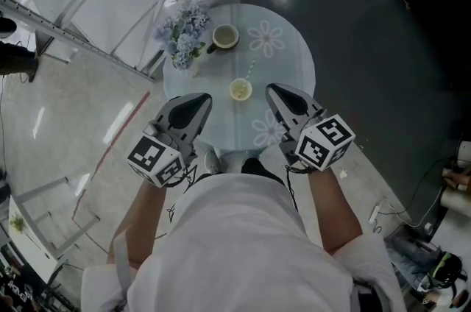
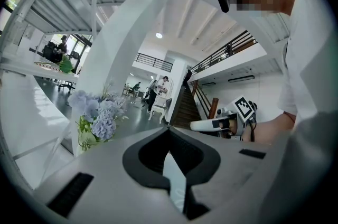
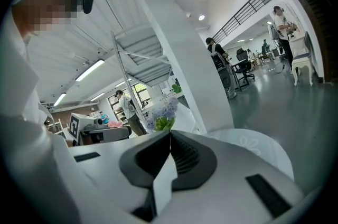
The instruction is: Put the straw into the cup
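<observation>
- The jaws of the left gripper point(image 2: 169, 132) are closed together; the 2 tips meet in 1 line and nothing is between them.
- The jaws of the right gripper point(image 3: 170, 136) are also closed tip to tip, with nothing held.
- In the head view both grippers are over the near part of the round glass table point(image 1: 294, 57), the left one at the left edge and the right one at the right, with their tips pointing away from the person.
- Between the 2 tips stands a small cup point(image 1: 241, 90), apart from both grippers.
- The straw point(image 1: 252, 70) is a thin striped line just behind this small cup. Its near end reaches the rim, but I cannot tell if it is inside the cup or lying on the glass.
- Further back there is a larger cup point(image 1: 225, 36), and beside it, to the left, a bunch of pale blue flowers point(image 1: 184, 32).
- White flower patterns are on the glass.
- The floor is dark at the right of the table and light at the left.
</observation>
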### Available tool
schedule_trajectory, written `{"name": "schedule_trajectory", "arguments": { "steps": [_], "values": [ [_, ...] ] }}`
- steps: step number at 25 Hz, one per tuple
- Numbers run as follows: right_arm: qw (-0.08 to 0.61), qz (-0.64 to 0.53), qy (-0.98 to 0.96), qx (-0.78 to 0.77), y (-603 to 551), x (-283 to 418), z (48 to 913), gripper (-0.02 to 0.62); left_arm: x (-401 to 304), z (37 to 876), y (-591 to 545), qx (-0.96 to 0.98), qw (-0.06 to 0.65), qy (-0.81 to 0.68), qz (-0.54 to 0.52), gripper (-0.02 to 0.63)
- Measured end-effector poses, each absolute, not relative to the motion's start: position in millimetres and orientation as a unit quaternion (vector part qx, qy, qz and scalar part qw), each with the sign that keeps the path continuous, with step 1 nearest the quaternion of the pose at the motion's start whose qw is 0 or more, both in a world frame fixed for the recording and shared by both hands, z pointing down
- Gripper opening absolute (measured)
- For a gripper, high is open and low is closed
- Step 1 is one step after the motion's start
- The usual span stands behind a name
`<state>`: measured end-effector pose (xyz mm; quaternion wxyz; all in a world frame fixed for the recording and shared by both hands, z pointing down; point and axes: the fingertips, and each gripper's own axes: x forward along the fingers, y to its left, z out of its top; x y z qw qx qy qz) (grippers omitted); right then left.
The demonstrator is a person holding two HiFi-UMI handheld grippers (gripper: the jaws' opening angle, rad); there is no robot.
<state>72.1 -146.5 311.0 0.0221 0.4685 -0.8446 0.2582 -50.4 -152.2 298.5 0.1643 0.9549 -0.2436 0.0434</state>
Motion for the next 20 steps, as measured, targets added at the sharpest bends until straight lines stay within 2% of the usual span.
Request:
{"name": "schedule_trajectory", "arguments": {
  "steps": [20],
  "values": [
    [0.027, 0.267, -0.848, 0.457, -143.3, 73.5, 319.9, 0.023, -46.5, 300.3, -146.9, 0.952, 0.168, -0.252, 0.048, 0.02]
  ]
}}
